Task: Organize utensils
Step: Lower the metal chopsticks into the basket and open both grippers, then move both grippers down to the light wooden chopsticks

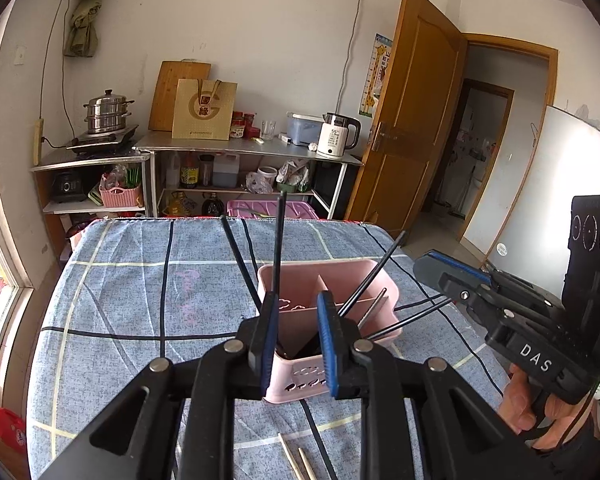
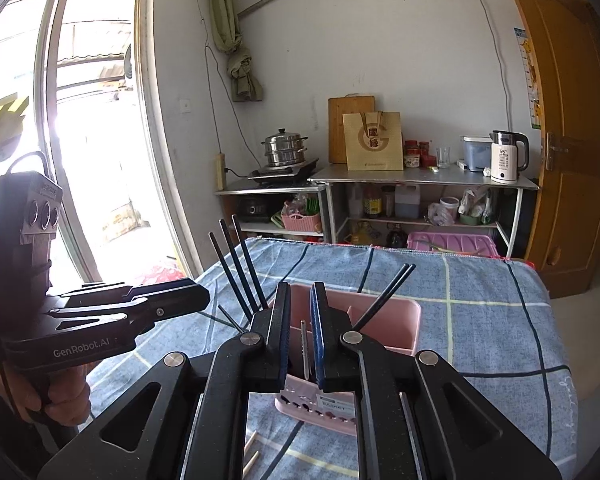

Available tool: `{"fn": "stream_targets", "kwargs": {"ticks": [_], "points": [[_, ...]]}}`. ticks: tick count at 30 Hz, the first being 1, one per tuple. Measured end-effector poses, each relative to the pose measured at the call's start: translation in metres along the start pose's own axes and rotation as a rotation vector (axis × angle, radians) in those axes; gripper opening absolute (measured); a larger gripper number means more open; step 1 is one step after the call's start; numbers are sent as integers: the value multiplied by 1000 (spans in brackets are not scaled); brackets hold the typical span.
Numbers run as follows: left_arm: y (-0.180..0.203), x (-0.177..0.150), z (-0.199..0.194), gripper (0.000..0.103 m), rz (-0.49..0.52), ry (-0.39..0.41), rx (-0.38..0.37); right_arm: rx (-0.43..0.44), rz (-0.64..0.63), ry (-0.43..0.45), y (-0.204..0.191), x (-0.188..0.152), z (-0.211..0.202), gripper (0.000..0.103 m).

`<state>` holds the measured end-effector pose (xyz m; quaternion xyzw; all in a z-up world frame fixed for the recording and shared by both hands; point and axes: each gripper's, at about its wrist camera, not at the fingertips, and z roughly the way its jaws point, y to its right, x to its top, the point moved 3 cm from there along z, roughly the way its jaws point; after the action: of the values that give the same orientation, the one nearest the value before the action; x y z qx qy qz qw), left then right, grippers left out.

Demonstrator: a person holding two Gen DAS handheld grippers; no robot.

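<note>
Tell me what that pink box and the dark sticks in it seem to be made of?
The pink box looks like moulded plastic: matte, thin walls, punched holes near its base. The dark chopsticks look like smooth black plastic or lacquered wood; the pictures cannot settle which. The pale sticks on the cloth look like bare bamboo or wood.

Obstacles: black chopsticks [image 1: 278, 240] lean out over pink holder [image 1: 388, 296] | Free: tablecloth [image 1: 140, 300] left of holder, open.

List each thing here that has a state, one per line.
Left gripper: open, empty.
Right gripper: open, empty.
Pink holder: upright on the cloth.
Black chopsticks: standing in the holder.
Pale chopsticks: lying on the cloth.
Door: open.
</note>
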<state>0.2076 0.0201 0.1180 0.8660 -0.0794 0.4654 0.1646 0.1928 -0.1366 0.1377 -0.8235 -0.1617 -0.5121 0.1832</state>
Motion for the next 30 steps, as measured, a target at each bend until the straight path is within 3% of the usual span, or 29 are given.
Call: {"fn": "stream_targets", "kwargs": {"ticks": [5, 14, 30], "points": [[-2, -11, -17, 22, -10, 17, 3, 3, 15, 18, 2, -9, -19, 10], [-5, -61, -29, 22, -20, -18, 28, 12, 58, -23, 5, -53, -37, 10], [-6, -153, 14, 28, -70, -223, 43, 30, 139, -158, 13, -119, -33, 11]]}}
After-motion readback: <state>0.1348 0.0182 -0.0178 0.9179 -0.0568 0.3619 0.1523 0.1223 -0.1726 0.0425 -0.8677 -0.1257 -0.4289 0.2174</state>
